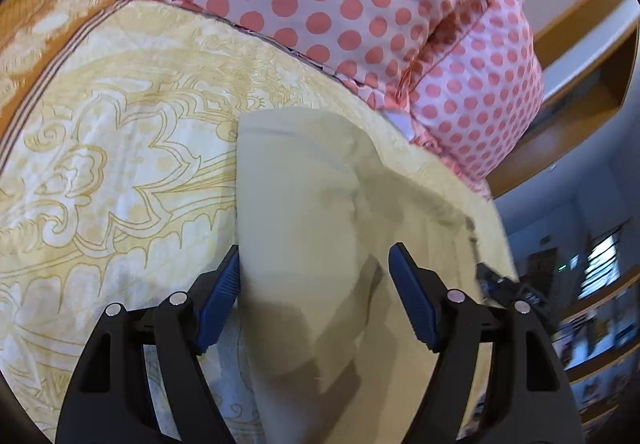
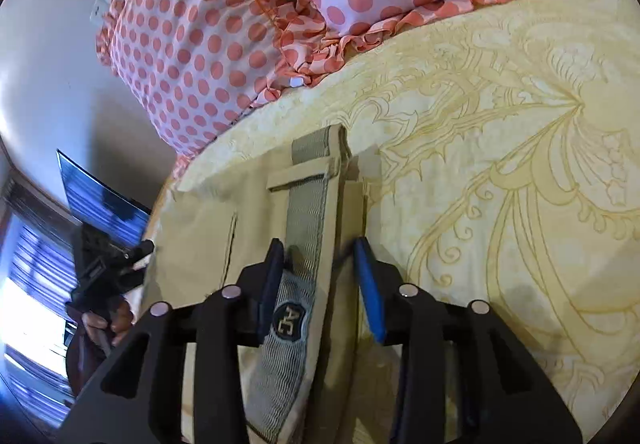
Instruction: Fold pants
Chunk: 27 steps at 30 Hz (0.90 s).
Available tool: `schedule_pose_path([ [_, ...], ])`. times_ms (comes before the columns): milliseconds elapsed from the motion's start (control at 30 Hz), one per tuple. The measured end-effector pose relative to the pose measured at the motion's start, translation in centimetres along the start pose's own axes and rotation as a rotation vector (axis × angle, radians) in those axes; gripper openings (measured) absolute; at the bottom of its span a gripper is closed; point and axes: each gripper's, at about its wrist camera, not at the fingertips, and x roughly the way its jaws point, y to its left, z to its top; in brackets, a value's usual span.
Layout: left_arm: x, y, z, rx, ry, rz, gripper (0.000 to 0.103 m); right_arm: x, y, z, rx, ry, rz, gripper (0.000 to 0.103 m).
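From the left wrist view we see the yellow patterned bedspread [image 1: 120,148] filling nine o'clock, the polka-dot pillows [image 1: 360,4] at twelve, and wooden shelves [image 1: 600,324] at three. The beige pants [image 1: 304,212] lie on the bed at centre. Our left claw [image 1: 314,276] stands wide, its left blue pad [image 1: 220,308] touching the fabric edge, nothing gripped.

From the right wrist view, a window [image 2: 32,284] sits at nine, pillows at eleven, bedspread at three. Our right claw [image 2: 318,264] is narrowly parted around the pants' waistband [image 2: 308,212]; we cannot tell whether it pinches.
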Motion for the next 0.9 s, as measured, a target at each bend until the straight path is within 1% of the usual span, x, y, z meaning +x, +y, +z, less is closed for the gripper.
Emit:
schedule_pose_path([
  [33, 0.0, 0.3, 0.1, -0.017, -0.004, -0.017, 0.074, 0.0, -0.2, 0.1, 0.0, 0.0, 0.013, 0.029],
  [67, 0.0, 0.5, 0.1, -0.028, -0.002, -0.024, 0.064, 0.2, -0.1, 0.1, -0.01, 0.003, 0.022, 0.017],
  [100, 0.3, 0.7, 0.0, -0.044, 0.016, -0.027, 0.043, 0.2, 0.0, 0.0, -0.016, 0.007, 0.044, 0.014],
  [133, 0.4, 0.9, -0.2, -0.057, 0.02, -0.019, 0.039, 0.0, 0.1, -0.1, -0.021, 0.004, 0.08, 0.012],
  [167, 0.5, 1.0, -0.3, -0.061, 0.015, -0.018, 0.029, -0.3, 0.1, -0.1, -0.026, 0.003, 0.101, 0.011],
  [200, 0.5, 1.2, -0.3, -0.067, 0.017, -0.025, 0.021, -0.3, 0.2, -0.1, -0.031, 0.003, 0.104, 0.01],
  [233, 0.4, 1.2, -0.3, -0.068, 0.017, -0.026, 0.018, -0.4, 0.4, 0.0, -0.038, 0.003, 0.103, 0.009],
  [267, 0.3, 0.9, -0.2, -0.059, 0.011, -0.029, 0.011, -0.4, 0.5, 0.1, -0.037, 0.003, 0.104, 0.009],
  [333, 0.0, -0.1, -0.1, -0.023, -0.003, -0.002, 0.009, -0.8, 0.8, 0.6, -0.038, -0.008, 0.119, 0.008],
  [400, 0.2, -1.5, 0.8, 0.039, -0.024, 0.036, 0.009, -0.9, 1.3, 1.9, -0.052, -0.02, 0.124, 0.007],
  [467, 0.8, -2.3, 2.1, 0.054, -0.038, 0.051, 0.009, -0.8, 1.5, 3.3, -0.063, -0.036, 0.121, 0.007],
  [500, 1.3, -2.7, 2.8, 0.06, -0.049, 0.059, 0.009, -0.8, 1.7, 4.1, -0.074, -0.05, 0.111, 0.007],
  [533, 2.1, -3.2, 3.7, 0.079, -0.071, 0.084, 0.009, -0.7, 1.7, 5.1, -0.083, -0.069, 0.096, 0.007],
  [600, 3.7, -3.2, 4.7, 0.087, -0.08, 0.124, 0.009, -0.1, 0.9, 6.5, -0.067, -0.092, 0.053, 0.007],
  [633, 5.0, -3.0, 5.1, 0.074, -0.058, 0.155, 0.01, 0.9, 0.1, 6.9, -0.046, -0.076, 0.006, 0.009],
  [667, 5.7, -2.8, 5.1, 0.068, -0.043, 0.186, 0.013, 1.8, -0.4, 6.9, -0.036, -0.042, -0.041, 0.014],
  [700, 5.8, -2.7, 5.0, 0.071, -0.047, 0.199, 0.017, 2.3, -0.7, 6.7, -0.032, -0.018, -0.082, 0.019],
  [733, 5.4, -2.9, 4.7, 0.087, -0.058, 0.209, 0.017, 2.4, -0.6, 6.3, -0.045, -0.009, -0.119, 0.029],
  [767, 4.9, -3.1, 4.5, 0.104, -0.067, 0.219, 0.02, 1.7, -0.1, 5.9, -0.064, -0.024, -0.148, 0.042],
  [800, 3.9, -3.4, 4.2, 0.125, -0.089, 0.255, 0.022, 0.5, 0.8, 5.4, -0.09, -0.057, -0.167, 0.049],
  [833, 2.9, -3.8, 3.9, 0.142, -0.119, 0.285, 0.022, -0.7, 1.7, 4.9, -0.112, -0.088, -0.149, 0.061],
  [867, 1.4, -4.4, 3.2, 0.159, -0.156, 0.295, 0.022, -1.6, 2.5, 4.3, -0.125, -0.109, -0.111, 0.066],
  [900, 0.2, -5.0, 2.5, 0.17, -0.181, 0.274, 0.024, -2.2, 3.2, 3.8, -0.13, -0.116, -0.073, 0.067],
])
